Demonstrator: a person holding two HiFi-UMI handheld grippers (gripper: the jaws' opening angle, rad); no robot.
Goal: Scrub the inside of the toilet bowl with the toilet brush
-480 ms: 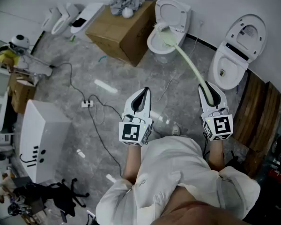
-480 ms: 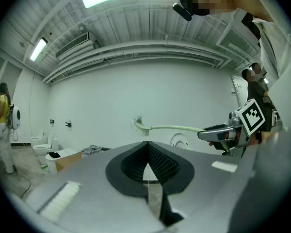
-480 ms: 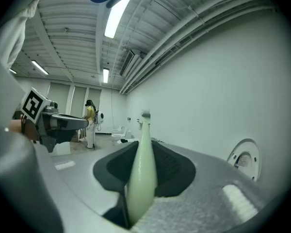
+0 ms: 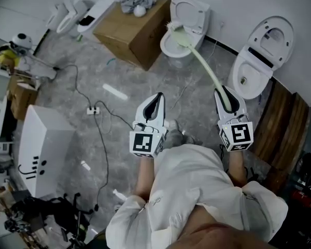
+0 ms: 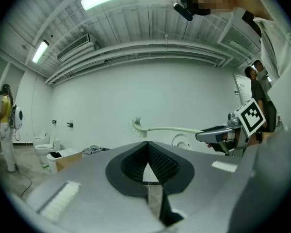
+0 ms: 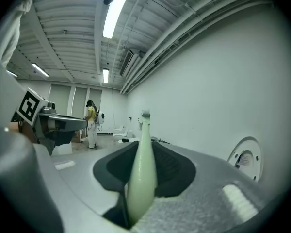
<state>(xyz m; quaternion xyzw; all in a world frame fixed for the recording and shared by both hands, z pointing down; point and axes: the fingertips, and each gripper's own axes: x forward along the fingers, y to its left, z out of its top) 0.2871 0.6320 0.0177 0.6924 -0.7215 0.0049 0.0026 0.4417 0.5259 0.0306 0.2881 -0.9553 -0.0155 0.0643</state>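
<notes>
A grey marbled floor (image 4: 145, 82) runs up to a white wall, with toilets standing along it. Since half a second ago the whole scene has slid a little up and left in the head view. The person's shoe (image 4: 174, 134) now shows between the two grippers, which suggests a small step forward rather than any brush stroke.

Nearest, the left gripper (image 4: 158, 98) has its jaws together with nothing between them and does no work. The right gripper (image 4: 225, 95) has its jaws clamped on the pale green handle (image 6: 141, 169) of the toilet brush (image 4: 202, 61). The handle runs straight out along the jaws and away from the person.

At its far end the brush head (image 4: 174, 31) sits where it did against the toilet bowl (image 4: 168, 48), over the back left rim. In the left gripper view the head (image 5: 136, 125) looks raised in the air against the wall, so it is probably above the bowl, not down inside it. By that reading the scrubbing has not begun, and the head must drop and come inward.

A cardboard box (image 4: 127, 32) stands just left of this toilet, and a second toilet (image 4: 259, 61) stands well off to the right.
</notes>
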